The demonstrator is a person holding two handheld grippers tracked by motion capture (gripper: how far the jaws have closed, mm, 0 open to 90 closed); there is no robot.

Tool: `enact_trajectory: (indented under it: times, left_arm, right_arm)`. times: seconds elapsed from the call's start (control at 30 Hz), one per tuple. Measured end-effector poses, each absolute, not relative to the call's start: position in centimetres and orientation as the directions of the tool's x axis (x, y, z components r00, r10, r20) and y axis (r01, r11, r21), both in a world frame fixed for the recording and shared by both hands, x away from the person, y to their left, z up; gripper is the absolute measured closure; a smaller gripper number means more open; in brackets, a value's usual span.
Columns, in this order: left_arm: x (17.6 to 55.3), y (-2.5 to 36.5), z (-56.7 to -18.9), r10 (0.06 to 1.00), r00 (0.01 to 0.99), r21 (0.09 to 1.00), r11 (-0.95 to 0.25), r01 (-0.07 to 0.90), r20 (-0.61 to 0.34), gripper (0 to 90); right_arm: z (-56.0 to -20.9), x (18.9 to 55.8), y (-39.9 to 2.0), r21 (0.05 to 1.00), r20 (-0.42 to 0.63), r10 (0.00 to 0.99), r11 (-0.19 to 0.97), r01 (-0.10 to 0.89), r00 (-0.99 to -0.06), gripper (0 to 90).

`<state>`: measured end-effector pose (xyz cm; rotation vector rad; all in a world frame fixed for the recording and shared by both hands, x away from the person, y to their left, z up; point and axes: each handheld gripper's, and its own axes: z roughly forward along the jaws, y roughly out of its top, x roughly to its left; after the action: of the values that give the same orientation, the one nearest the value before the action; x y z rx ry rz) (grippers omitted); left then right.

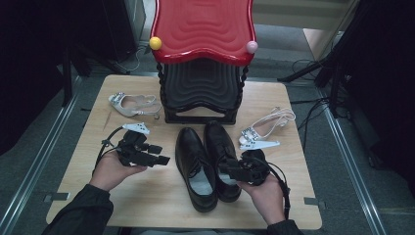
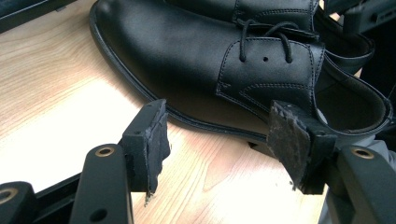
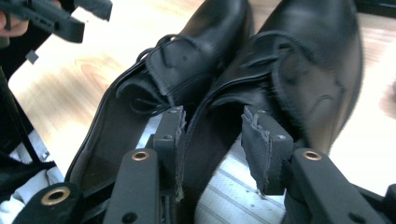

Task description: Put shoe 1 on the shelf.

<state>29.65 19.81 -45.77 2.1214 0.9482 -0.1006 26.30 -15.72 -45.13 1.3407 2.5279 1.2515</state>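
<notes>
On the table (image 1: 147, 196) in front of the red stool (image 1: 203, 29) I see two black shoes (image 1: 208, 161) side by side, toes toward the stool. My left gripper (image 1: 157, 154) sits just beside the left shoe (image 2: 210, 70), jaws wide and empty. My right gripper (image 1: 230, 169) is at the right shoe's (image 3: 299, 70) heel; its jaws seem to straddle the inner wall without pressing.

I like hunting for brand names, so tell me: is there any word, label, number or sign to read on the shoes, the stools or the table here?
None can be read.
Black lace-up shoes: plain leather, insoles show no legible print.
White sandals: no lettering visible.
Red stool and wooden table: no label or sign.
</notes>
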Motion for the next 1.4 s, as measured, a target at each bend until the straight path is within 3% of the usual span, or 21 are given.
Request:
enact_trajectory:
  times: [0.93,1.4]
  left_arm:
    - [30.0,20.7,-45.9,0.598,0.698,0.635,-0.371,0.677,-0.394,38.2]
    - [30.1,21.7,-45.8,0.627,0.686,0.646,-0.356,0.675,-0.370,39.3]
  right_arm:
    - [-48.0,28.8,-10.8,0.445,0.350,0.752,0.391,0.806,-0.559,58.5]
    - [-48.0,29.6,-10.9,0.411,0.357,0.757,0.399,0.820,-0.547,73.0]
